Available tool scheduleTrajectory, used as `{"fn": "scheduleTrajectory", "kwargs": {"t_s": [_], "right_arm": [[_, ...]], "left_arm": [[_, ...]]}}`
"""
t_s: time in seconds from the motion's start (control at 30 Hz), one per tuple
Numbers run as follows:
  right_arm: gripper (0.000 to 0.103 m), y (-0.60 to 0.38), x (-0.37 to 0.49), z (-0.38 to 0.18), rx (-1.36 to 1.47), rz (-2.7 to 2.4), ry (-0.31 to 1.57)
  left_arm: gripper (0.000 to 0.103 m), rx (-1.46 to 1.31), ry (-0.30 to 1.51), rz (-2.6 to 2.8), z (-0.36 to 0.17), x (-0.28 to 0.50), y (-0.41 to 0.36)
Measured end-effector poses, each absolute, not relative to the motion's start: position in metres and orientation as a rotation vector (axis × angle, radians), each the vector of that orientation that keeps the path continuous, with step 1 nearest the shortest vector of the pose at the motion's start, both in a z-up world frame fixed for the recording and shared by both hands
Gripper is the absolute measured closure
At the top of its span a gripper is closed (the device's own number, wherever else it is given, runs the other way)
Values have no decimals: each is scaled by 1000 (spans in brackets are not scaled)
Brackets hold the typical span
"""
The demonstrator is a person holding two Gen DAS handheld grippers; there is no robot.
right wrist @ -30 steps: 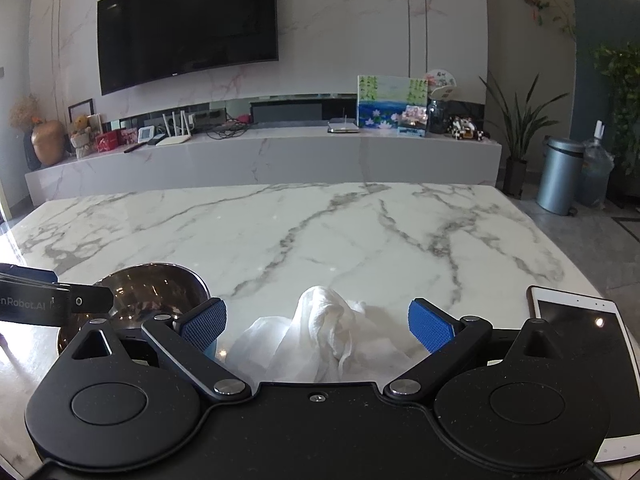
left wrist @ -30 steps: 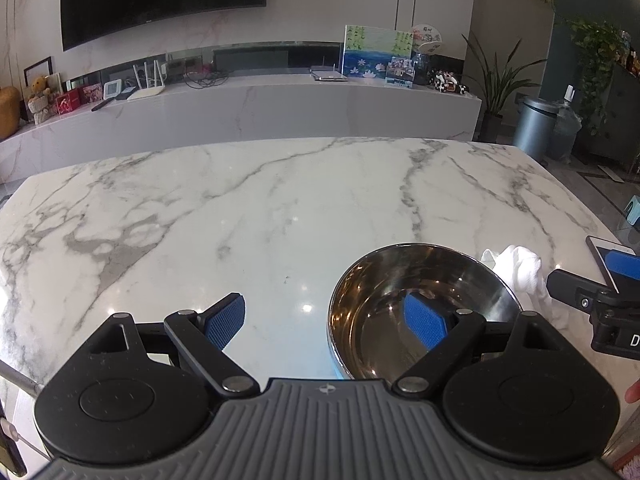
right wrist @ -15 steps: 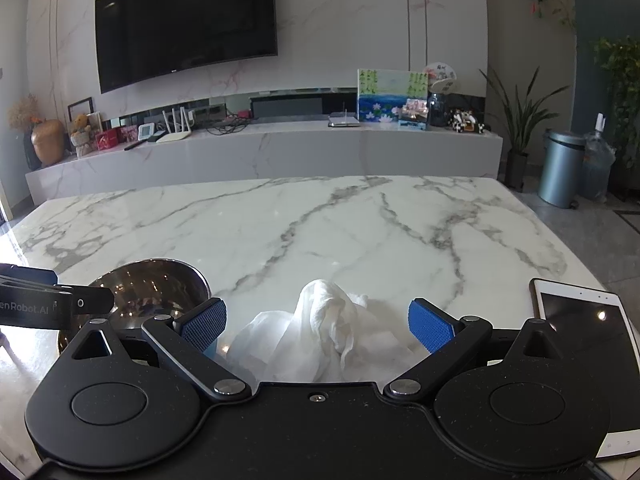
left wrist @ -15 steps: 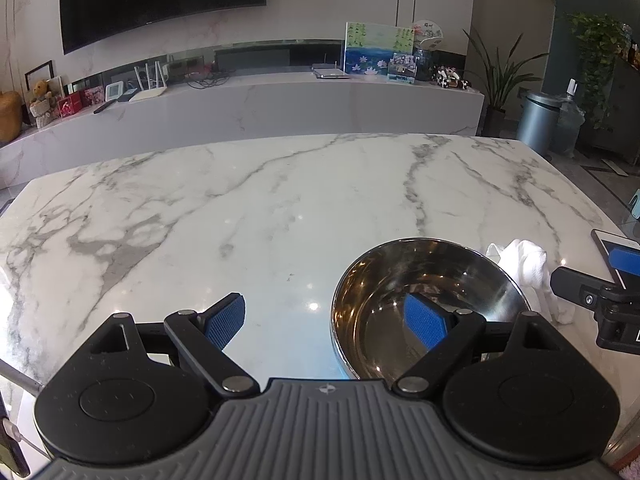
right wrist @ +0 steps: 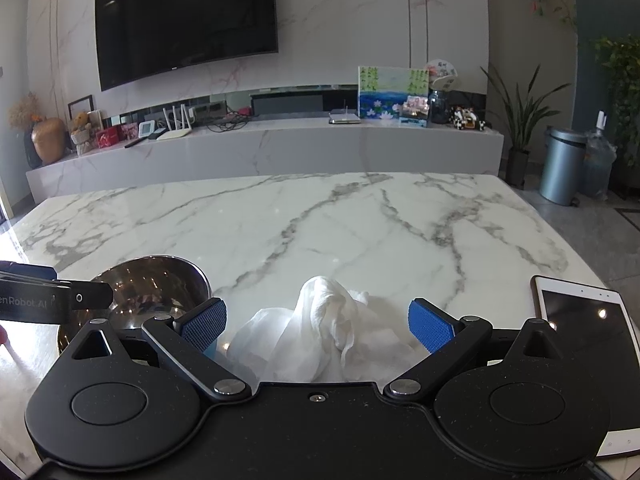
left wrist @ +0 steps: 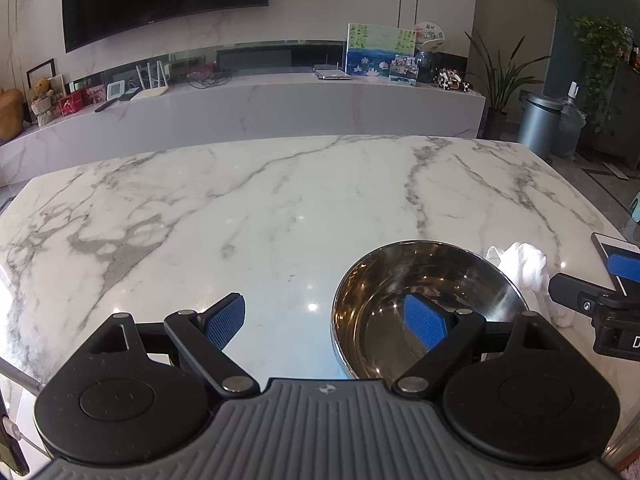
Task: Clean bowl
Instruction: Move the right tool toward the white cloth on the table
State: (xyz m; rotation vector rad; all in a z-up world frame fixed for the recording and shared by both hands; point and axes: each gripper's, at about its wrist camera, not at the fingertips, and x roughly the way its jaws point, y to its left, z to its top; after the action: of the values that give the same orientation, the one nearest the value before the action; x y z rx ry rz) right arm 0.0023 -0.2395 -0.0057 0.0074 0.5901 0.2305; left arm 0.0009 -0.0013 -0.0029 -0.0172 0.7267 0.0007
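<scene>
Fingers of the left gripper (left wrist: 324,322) were spread wide, one blue pad (left wrist: 424,322) seemingly inside the shiny steel bowl (left wrist: 430,304) on the white marble table (left wrist: 280,208). The right gripper (right wrist: 318,326) was held apart around the crumpled white cloth (right wrist: 328,328).

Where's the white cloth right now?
The white cloth lies crumpled on the marble table between the open right claw's fingers, with the steel bowl left and tablet right.

Marble table (right wrist: 304,216), grey-veined; tablet (right wrist: 584,312) flat at its right near edge, screen dark; beyond, long marble console (right wrist: 280,152) with router (right wrist: 174,130) and painting (right wrist: 392,92); wall television (right wrist: 184,28); bin (right wrist: 562,170) beside potted plant (right wrist: 520,120).
</scene>
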Motion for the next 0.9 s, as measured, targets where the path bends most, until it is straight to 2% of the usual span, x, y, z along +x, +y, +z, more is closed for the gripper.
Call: {"fn": "scheduleTrajectory", "kwargs": {"t_s": [0.9], "right_arm": [[6, -245, 2, -7, 2, 217, 596]], "left_arm": [[16, -5, 741, 2, -5, 2, -3]]}}
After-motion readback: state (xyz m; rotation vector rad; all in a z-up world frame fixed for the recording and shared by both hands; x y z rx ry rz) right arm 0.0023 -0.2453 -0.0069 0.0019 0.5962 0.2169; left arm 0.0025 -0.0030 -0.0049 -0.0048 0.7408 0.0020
